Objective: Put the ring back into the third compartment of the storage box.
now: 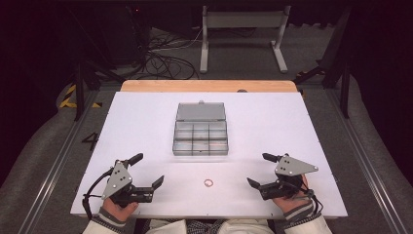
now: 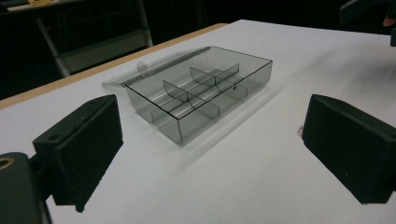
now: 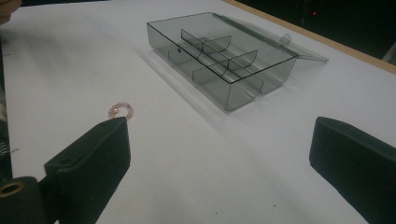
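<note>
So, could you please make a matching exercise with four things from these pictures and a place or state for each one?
Things:
1. small beaded ring
2. clear compartment box
3. left gripper
4. right gripper

Places or states:
A. lid open, compartments empty, middle of the table
B. jaws open, at the near left of the table
C. lying on the white table between the two grippers
D. jaws open, at the near right of the table

Pairs: 1-C, 2-A, 3-B, 4-D
</note>
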`<state>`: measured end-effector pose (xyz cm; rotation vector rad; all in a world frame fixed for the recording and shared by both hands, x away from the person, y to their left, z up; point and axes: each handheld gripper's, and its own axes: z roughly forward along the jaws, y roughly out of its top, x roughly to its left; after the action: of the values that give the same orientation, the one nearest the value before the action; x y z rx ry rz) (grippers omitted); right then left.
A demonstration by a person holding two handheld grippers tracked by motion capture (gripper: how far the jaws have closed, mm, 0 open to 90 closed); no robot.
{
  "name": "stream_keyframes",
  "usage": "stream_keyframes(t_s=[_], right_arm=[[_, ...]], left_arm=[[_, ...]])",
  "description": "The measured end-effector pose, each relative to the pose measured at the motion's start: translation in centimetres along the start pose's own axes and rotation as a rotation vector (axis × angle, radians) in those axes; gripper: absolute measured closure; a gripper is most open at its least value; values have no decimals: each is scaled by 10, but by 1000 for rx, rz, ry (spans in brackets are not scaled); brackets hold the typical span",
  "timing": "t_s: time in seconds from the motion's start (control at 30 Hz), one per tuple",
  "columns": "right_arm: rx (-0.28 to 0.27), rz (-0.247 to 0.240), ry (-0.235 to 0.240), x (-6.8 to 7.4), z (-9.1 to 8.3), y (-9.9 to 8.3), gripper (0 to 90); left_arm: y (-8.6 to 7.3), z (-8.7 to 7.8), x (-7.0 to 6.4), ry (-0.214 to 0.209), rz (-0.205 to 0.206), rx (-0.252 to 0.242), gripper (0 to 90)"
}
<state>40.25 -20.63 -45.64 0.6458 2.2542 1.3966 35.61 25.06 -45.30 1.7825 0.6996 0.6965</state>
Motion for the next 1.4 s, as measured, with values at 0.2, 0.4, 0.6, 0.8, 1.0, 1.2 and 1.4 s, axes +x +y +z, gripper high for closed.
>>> stream_keyframes(t_s=[0.2,0.4,0.6,0.8,1.0,1.2,1.4], right_arm=[[7,-5,-3,0,0,1,63],[16,1,0,0,0,1,72],[25,7,9,0,0,2,89],[34,2,11,0,0,4,100],[44,-14,8,3,0,13,106],[59,-16,34,6,6,23,110],[62,-29,72,10,17,36,111]], left_arm=[[1,-1,-3,22,19,-5,53],[1,-1,-2,29,9,-10,53],[1,-2,-1,13,-3,-11,54],[1,-1,-1,19,5,-8,54],[1,-1,-1,24,8,-6,54],[1,-2,0,27,10,-9,54],[1,-2,0,24,5,-7,55]])
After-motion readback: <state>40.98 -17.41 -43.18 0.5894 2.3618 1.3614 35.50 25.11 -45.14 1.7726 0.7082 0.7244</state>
